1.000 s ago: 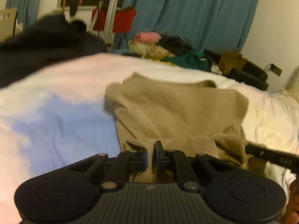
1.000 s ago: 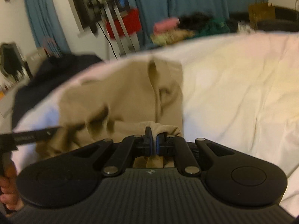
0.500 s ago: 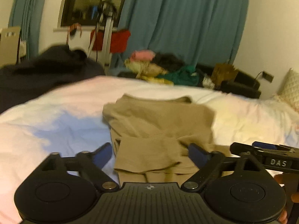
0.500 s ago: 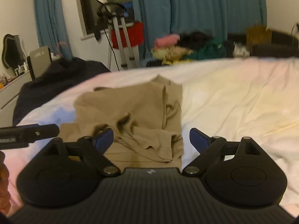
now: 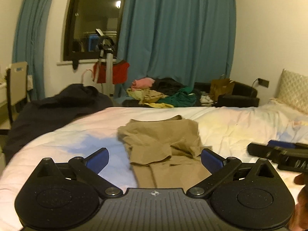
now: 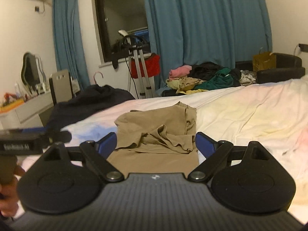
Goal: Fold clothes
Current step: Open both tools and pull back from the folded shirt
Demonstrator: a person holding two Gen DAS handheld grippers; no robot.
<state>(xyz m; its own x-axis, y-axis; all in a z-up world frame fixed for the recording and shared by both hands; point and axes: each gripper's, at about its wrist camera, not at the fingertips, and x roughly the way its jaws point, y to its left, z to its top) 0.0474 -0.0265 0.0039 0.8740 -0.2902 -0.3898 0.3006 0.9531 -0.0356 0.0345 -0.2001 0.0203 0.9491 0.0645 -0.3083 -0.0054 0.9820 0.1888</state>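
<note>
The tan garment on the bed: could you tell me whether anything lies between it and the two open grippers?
Nothing visible does. The tan fabric garment lies alone on the pale bedsheet, directly ahead of the left gripper and right gripper, both with jaws spread.

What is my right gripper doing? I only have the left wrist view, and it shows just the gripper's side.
Observer: The right gripper is open, with its blue pads spread wide and nothing between them.
Operator: Is it lined up with the tan garment?
Observer: Yes. The tan garment lies crumpled on the bed, straight ahead between the fingers, with its near end running under the gripper body.
Operator: Anything off to the left that I can't see?
Observer: A dressing table with a mirror stands beyond the dark clothing.
</note>
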